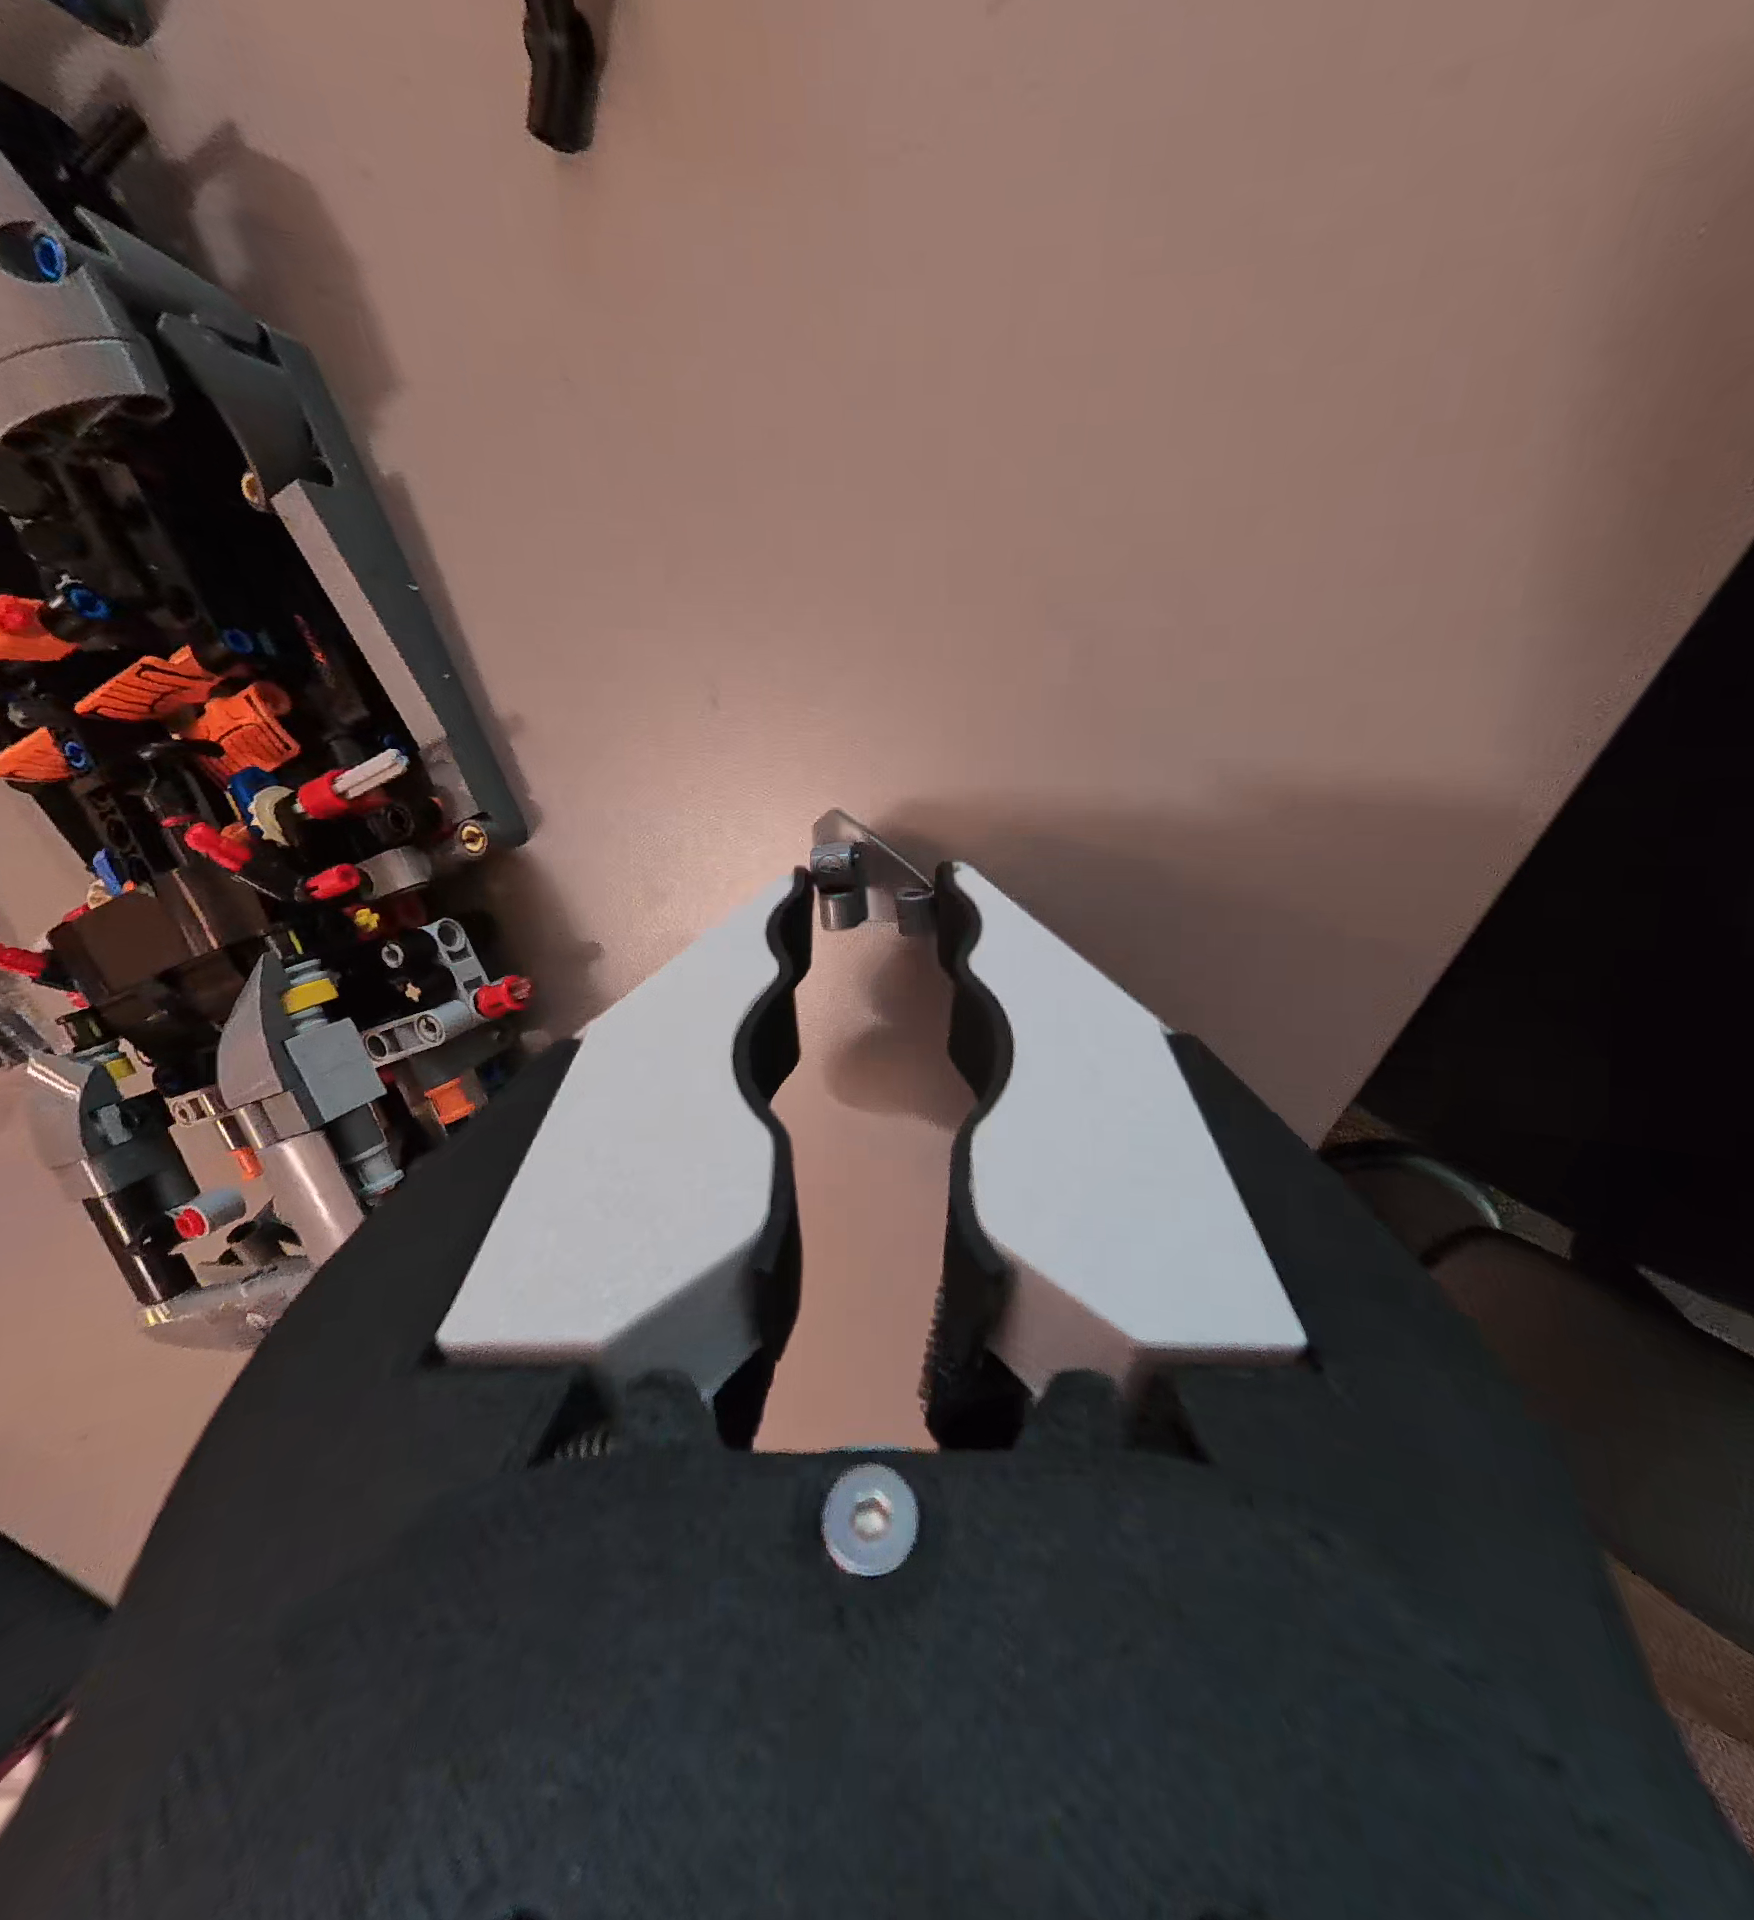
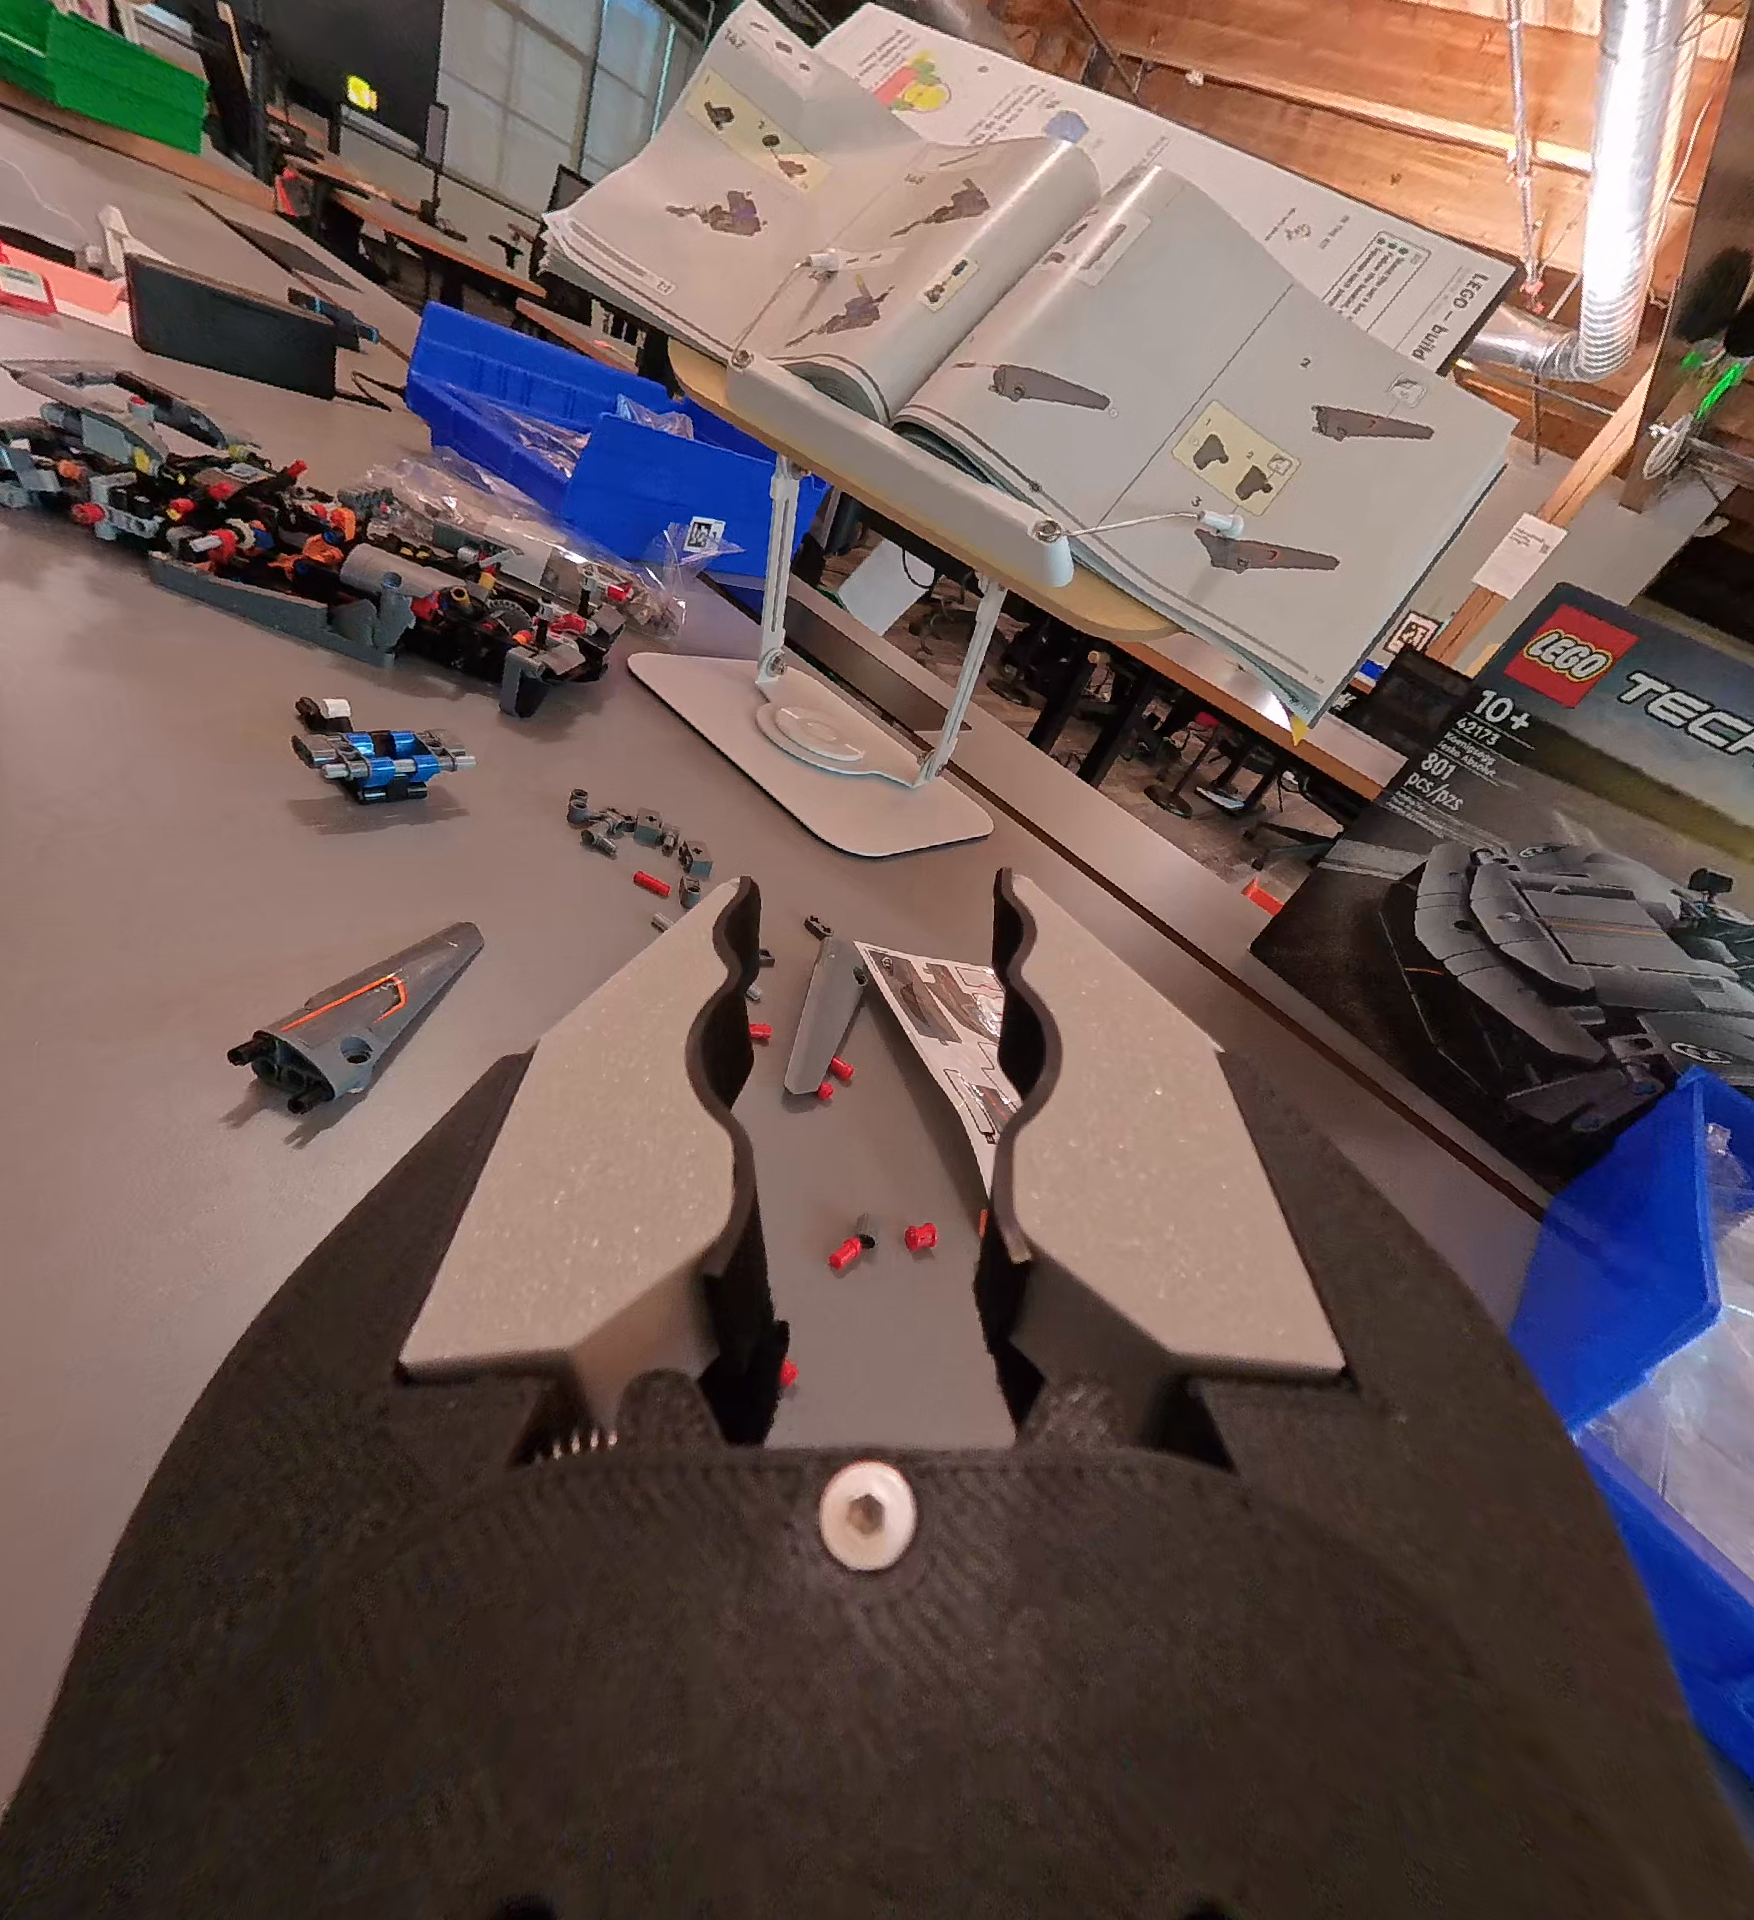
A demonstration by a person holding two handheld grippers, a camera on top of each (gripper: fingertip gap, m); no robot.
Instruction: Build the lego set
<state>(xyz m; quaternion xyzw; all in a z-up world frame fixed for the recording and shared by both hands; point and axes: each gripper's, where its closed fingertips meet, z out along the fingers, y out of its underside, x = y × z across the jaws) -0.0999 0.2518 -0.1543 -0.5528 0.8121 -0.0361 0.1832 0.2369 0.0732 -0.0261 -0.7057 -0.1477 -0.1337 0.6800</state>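
My left gripper [image 1: 873,883] is shut on a small grey Lego piece [image 1: 840,906], pinched between its tips a little above the tan table. The part-built car chassis [image 1: 177,727], black with orange, red and grey parts, lies to its left. My right gripper [image 2: 873,894] is open and empty, above the table. Beyond its tips lie a light grey panel [image 2: 826,1023], a sticker sheet [image 2: 940,1023] and red pins [image 2: 852,1247]. A dark grey panel with an orange stripe [image 2: 364,1013] lies to its left. The chassis also shows far left in the right wrist view [image 2: 281,540].
A small blue and black sub-assembly [image 2: 385,758] and loose grey connectors [image 2: 644,831] lie ahead. The instruction book on a stand [image 2: 1008,364] stands behind them. The Lego box [image 2: 1579,883] and a blue bin with bags [image 2: 1631,1299] are at the right. A person's arm [image 1: 1579,1403] is at the table edge. The tips of one gripper are about 40 centimeters away from the tips of the other.
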